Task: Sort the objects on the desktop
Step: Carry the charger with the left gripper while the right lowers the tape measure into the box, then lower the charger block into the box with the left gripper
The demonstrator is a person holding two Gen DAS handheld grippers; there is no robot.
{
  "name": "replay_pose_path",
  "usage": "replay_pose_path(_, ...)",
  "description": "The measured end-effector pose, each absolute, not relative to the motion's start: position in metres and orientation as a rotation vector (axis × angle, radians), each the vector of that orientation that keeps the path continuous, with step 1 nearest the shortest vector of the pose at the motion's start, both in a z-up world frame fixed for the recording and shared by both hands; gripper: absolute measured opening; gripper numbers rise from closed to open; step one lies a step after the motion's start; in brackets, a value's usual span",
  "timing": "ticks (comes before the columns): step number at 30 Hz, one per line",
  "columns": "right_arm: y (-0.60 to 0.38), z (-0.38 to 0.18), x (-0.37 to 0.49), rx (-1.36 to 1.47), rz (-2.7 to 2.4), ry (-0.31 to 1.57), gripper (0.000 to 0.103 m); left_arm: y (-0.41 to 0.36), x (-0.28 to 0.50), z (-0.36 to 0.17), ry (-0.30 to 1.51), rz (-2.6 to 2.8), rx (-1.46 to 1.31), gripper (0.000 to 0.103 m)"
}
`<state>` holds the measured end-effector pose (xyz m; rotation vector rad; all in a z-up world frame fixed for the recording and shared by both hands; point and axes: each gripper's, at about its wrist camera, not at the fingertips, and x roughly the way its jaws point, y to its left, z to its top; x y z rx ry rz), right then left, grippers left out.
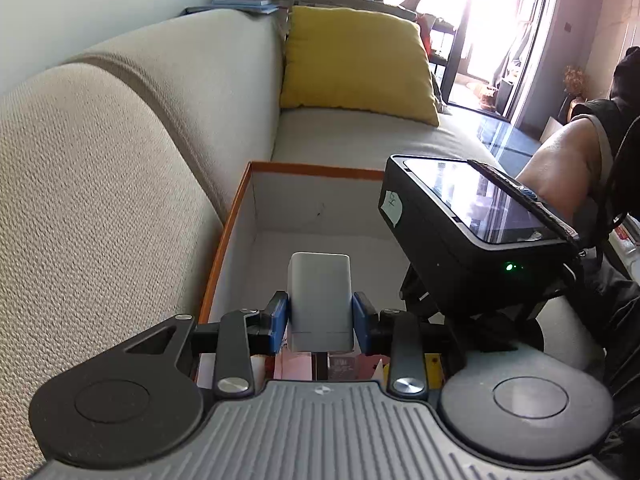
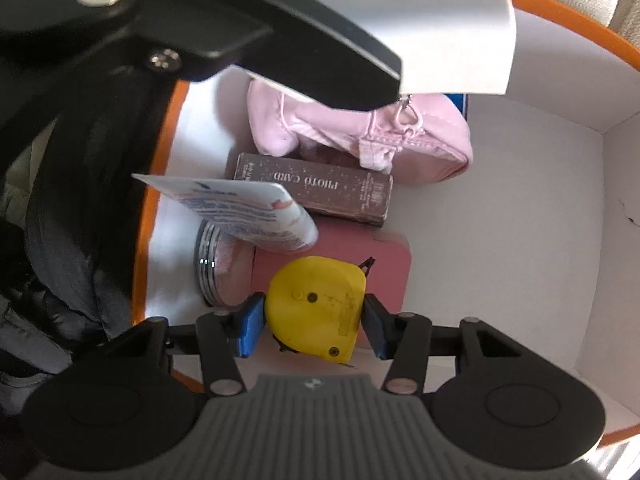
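Left gripper [image 1: 320,316], jaws clamped on a white rectangular block [image 1: 320,300], above the orange-rimmed box [image 1: 224,236]. Right gripper [image 2: 314,326], jaws clamped on a yellow tape measure [image 2: 316,304], inside the box [image 2: 560,200]. Brown carton [image 2: 312,188] reads "PHOTO CARD"; the tube [image 2: 248,212] print looks illegible.

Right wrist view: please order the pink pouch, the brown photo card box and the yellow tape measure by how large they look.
1. pink pouch, though partly hidden by the other gripper.
2. brown photo card box.
3. yellow tape measure.
Box and tape measure look close in size; the tape measure, held nearest the camera, may look bigger than it is.
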<state>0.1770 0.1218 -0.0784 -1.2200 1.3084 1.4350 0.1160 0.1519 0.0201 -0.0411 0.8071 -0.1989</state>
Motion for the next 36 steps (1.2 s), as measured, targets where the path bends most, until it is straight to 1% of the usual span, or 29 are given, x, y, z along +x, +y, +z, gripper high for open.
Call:
replay_pose_path(5,0.125,-0.085,0.18,-1.192,1.455,1.361,0.055,0.153,0.118,0.016,0.821,-0.197,-0.043,0.039)
replay_pose_path(10,0.128,-0.081,0.187,-1.17,1.464,1.376,0.056,0.153,0.121,0.015,0.823,-0.205,-0.046,0.039)
replay_pose_path(12,0.129,-0.076,0.191,-1.151,1.464,1.364,0.054,0.153,0.121,0.015,0.82,-0.208,-0.044,0.039)
replay_pose_path(13,0.13,-0.073,0.195,-1.143,1.458,1.352,0.046,0.153,0.121,0.016,0.818,-0.21,-0.043,0.039)
replay_pose_path(14,0.13,-0.072,0.199,-1.136,1.448,1.35,0.03,0.152,0.12,0.016,0.818,-0.211,-0.041,0.039)
replay_pose_path(15,0.131,-0.07,0.204,-1.127,1.431,1.347,0.026,0.152,0.12,0.016,0.818,-0.211,-0.039,0.039)
replay_pose_path(17,0.134,-0.069,0.212,-1.135,1.388,1.312,0.022,0.153,0.122,0.014,0.818,-0.206,-0.038,0.039)
replay_pose_path(19,0.136,-0.075,0.213,-1.198,1.346,1.282,0.021,0.153,0.122,0.014,0.818,-0.204,-0.038,0.039)
replay_pose_path(23,0.139,-0.089,0.206,-1.272,1.351,1.289,0.019,0.151,0.121,0.016,0.81,-0.216,-0.033,0.039)
replay_pose_path(25,0.141,-0.091,0.204,-1.265,1.372,1.314,0.019,0.151,0.12,0.017,0.808,-0.222,-0.03,0.039)
replay_pose_path(26,0.142,-0.091,0.205,-1.247,1.386,1.327,0.016,0.15,0.119,0.017,0.809,-0.223,-0.027,0.039)
replay_pose_path(30,0.145,-0.09,0.214,-1.19,1.391,1.354,0.015,0.148,0.119,0.016,0.81,-0.234,-0.015,0.039)
replay_pose_path(32,0.145,-0.087,0.22,-1.17,1.378,1.356,0.016,0.146,0.12,0.016,0.807,-0.244,-0.001,0.039)
replay_pose_path(36,0.139,-0.058,0.234,-1.122,1.378,1.278,0.017,0.135,0.123,0.016,0.805,-0.279,0.048,0.039)
